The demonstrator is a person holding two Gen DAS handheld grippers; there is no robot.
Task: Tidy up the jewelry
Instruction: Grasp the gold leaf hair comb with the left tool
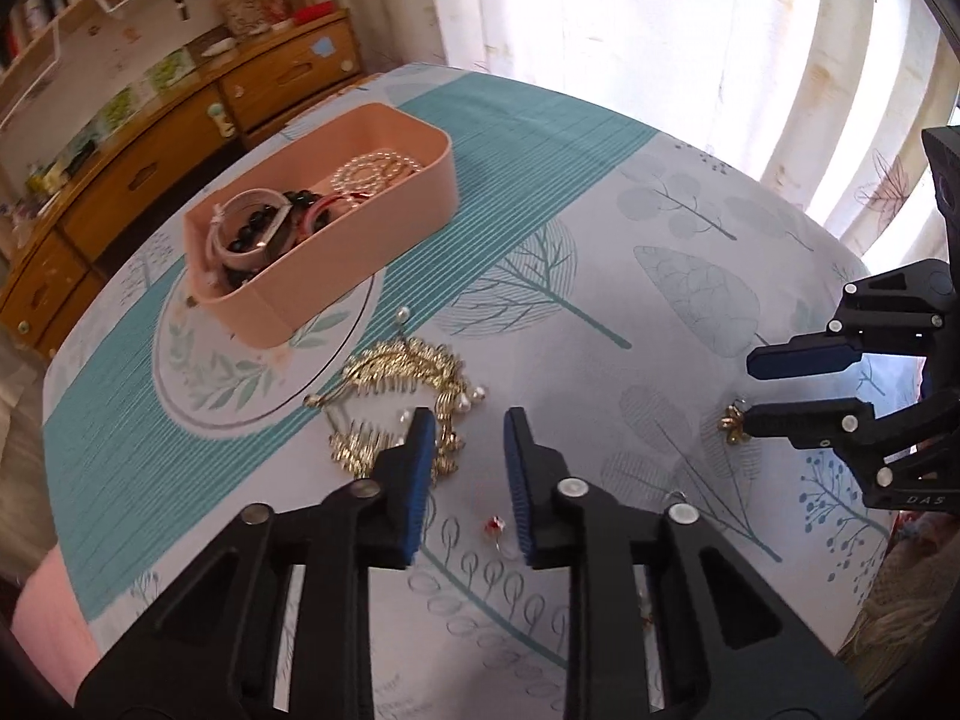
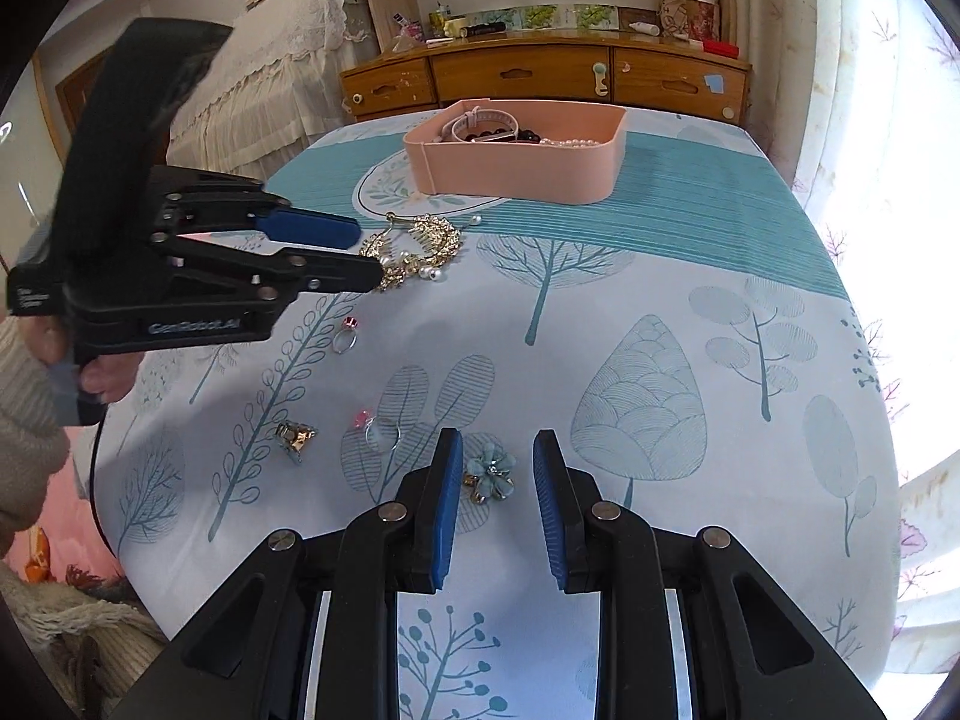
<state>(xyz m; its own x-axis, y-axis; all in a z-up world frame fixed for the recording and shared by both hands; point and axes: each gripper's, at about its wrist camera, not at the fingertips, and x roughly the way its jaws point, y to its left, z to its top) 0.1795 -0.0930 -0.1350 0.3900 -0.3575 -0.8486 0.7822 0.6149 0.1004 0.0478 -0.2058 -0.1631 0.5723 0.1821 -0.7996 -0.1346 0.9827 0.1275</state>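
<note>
Blue-padded fingers of the right gripper [image 2: 497, 468] are filling the bottom of its own view, standing narrowly apart with the pale blue flower brooch [image 2: 491, 476] lying between them; nothing is being pinched yet, as a gap is showing on the right side of the brooch. Just up and left of it, a clear ring with a pink stone [image 2: 379, 429] and a gold ring [image 2: 295, 438] are resting on the leaf-print tablecloth [image 2: 690, 300], and a second ring with a red stone [image 2: 347, 336] is sitting further up.

The left gripper [image 1: 468, 420] is hovering low in its view, jaws narrow and holding nothing, its left finger overlapping the edge of the gold pearl hair comb [image 1: 396, 408]. A small red-stone ring [image 1: 493, 527] is showing between the fingers nearer the camera.

The pink box [image 1: 336, 258], upper left of the left view, is already holding a watch band, dark beads and pearl strands.

From where I am standing, the risks look plain. The brooch is sitting off centre against the left pad, so closing could be tipping or flicking it aside. The comb's teeth and dangling pearls could be snagging on the cloth or dragging when lifted. The small rings are lying close enough to get swept by either tool
</note>
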